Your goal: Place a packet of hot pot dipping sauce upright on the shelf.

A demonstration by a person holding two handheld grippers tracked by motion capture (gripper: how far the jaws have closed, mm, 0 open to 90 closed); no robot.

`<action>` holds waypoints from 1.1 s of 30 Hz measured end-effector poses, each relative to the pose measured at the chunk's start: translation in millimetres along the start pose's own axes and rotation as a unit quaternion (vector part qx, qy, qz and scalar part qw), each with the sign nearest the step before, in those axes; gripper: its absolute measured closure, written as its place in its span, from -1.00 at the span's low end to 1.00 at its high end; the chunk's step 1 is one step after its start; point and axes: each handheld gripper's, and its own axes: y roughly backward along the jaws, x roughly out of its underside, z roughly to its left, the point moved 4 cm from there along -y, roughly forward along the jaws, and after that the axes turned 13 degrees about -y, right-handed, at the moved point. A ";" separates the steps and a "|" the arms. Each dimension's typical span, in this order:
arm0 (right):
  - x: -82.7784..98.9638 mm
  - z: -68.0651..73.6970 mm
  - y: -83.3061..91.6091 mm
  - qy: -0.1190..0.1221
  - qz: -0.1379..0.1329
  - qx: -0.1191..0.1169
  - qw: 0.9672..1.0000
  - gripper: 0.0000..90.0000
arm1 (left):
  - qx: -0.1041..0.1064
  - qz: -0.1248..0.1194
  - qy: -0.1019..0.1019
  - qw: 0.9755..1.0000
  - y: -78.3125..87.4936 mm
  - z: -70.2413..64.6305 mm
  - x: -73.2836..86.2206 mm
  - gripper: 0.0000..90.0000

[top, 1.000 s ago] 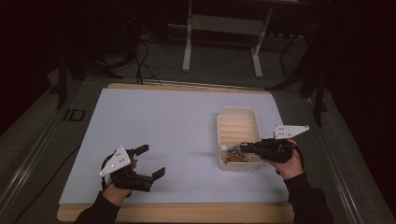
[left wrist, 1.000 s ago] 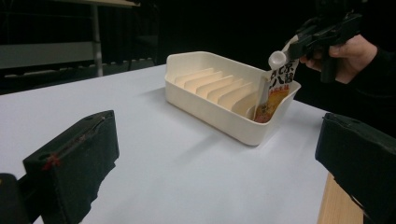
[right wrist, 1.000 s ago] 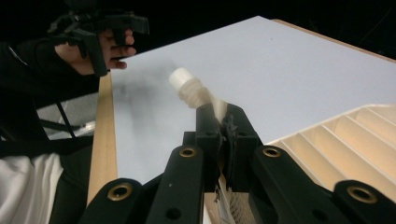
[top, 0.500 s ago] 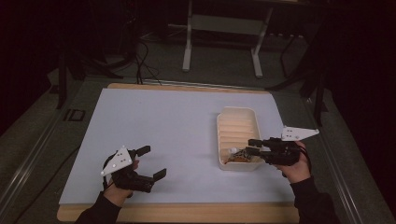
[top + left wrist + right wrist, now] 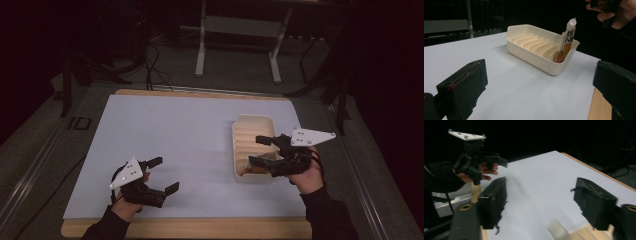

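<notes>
We read the work in hand as loading a sachet into a rack. One cream plastic rectangular tray with raised divider ribs (image 5: 253, 131) sits on the pale blue-white table mat (image 5: 175, 135), toward its right side. One slim orange-and-white printed sachet with a white cap (image 5: 566, 40) stands in the slot at the tray's end nearest the person, leaning against the end wall, its cap above the rim. In the high view the sachet shows as an orange patch at that near end.

State of the claws:
- The right gripper (image 5: 260, 150) is released. Its jaws have just been opening, nothing is pinched between them, and the sachet's white cap (image 5: 557, 230) lies below and between them, untouched.
- The left gripper (image 5: 164, 175) is likewise released and grasps nothing; it rests near the mat's front left corner, well apart from the tray.

Progress, as we judge it: the placement of this sachet is complete, since it stands unsupported in its slot. The remaining slots hold nothing. No further sachet lies on the mat, so we cannot tell whether more items follow. What is left appears to be clearing the right gripper from the tray.

Count: one tray, one sachet, two grippers, one mat.
</notes>
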 end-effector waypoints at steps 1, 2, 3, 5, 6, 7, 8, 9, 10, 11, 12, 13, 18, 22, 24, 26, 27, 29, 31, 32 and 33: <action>0.0 0.0 0.0 0.000 0.000 0.000 1.000 -0.47 | 0.000 0.000 0.000 1.000 0.0 0.0 0.0 -1.00; -2.3 8.0 -7.7 0.007 -0.002 -0.008 1.000 -0.57 | 0.000 -0.001 0.000 1.000 -0.2 0.1 0.1 -1.00; -3.4 11.6 -11.4 0.008 -0.005 -0.013 1.000 -0.58 | 0.001 0.000 0.001 1.000 -0.3 0.1 0.1 -1.00; -4.3 18.2 -18.2 0.002 -0.006 -0.031 1.000 -0.65 | 0.001 -0.001 0.002 1.000 -0.1 0.1 0.0 -1.00; -4.3 20.9 -21.8 -0.001 -0.009 -0.034 0.999 -0.70 | 0.001 -0.001 0.002 1.000 0.1 0.1 0.0 -1.00; -3.7 23.3 -25.1 0.000 -0.005 -0.033 0.999 -0.69 | 0.001 0.000 0.002 1.000 0.2 0.1 0.1 -1.00; -3.7 23.3 -25.1 0.000 -0.005 -0.033 0.999 -0.69 | 0.001 0.000 0.002 1.000 0.2 0.1 0.1 -1.00; -2.7 25.6 -28.3 0.002 -0.001 -0.034 0.999 -0.70 | 0.002 0.000 0.003 1.000 0.3 0.0 0.2 -1.00; -0.2 30.5 -33.8 0.005 -0.004 -0.041 0.999 -0.70 | 0.001 0.000 0.002 1.000 0.3 0.0 0.6 -1.00; 1.3 32.6 -36.6 0.005 -0.001 -0.038 0.999 -0.70 | 0.002 0.001 0.002 1.000 0.4 0.0 0.7 -1.00; 3.1 34.6 -39.1 0.006 0.006 -0.037 0.999 -0.70 | 0.002 0.000 0.003 1.000 0.2 -0.1 0.8 -1.00; 3.1 34.6 -39.1 0.006 0.006 -0.037 0.999 -0.70 | 0.002 0.000 0.003 1.000 0.2 -0.1 0.8 -1.00; 13.5 42.7 -50.5 0.020 0.010 -0.039 0.999 -0.69 | 0.002 -0.001 0.005 1.000 0.1 0.1 1.2 -1.00; 22.3 45.0 -56.9 0.020 0.018 -0.036 0.999 -0.69 | 0.001 0.002 0.004 1.000 -0.3 -0.2 2.9 -1.00; 28.2 46.1 -59.4 0.022 0.020 -0.030 0.999 -0.69 | 0.001 0.002 0.004 1.000 -0.2 -0.1 3.0 -1.00; 34.8 47.3 -61.4 0.021 0.028 -0.033 0.999 -0.69 | 0.000 0.000 0.004 1.000 0.1 0.0 2.7 -1.00; 38.2 47.6 -62.1 0.021 0.032 -0.033 0.999 -0.69 | -0.001 0.000 0.004 1.000 0.3 0.3 2.7 -1.00; 45.1 47.6 -62.9 0.021 0.040 -0.026 0.999 -0.69 | -0.002 0.000 0.005 1.000 0.5 0.6 2.9 -1.00; 51.6 47.0 -62.8 0.017 0.043 -0.023 0.999 -0.69 | -0.001 0.000 0.005 1.000 0.5 0.6 3.3 -1.00; 54.7 46.3 -63.1 0.014 0.046 -0.022 0.999 -0.69 | -0.001 0.001 0.005 1.000 0.4 0.6 3.4 -1.00; 57.9 45.9 -63.2 0.009 0.049 -0.023 0.999 -0.69 | -0.001 0.000 0.005 1.000 0.4 0.4 3.4 -1.00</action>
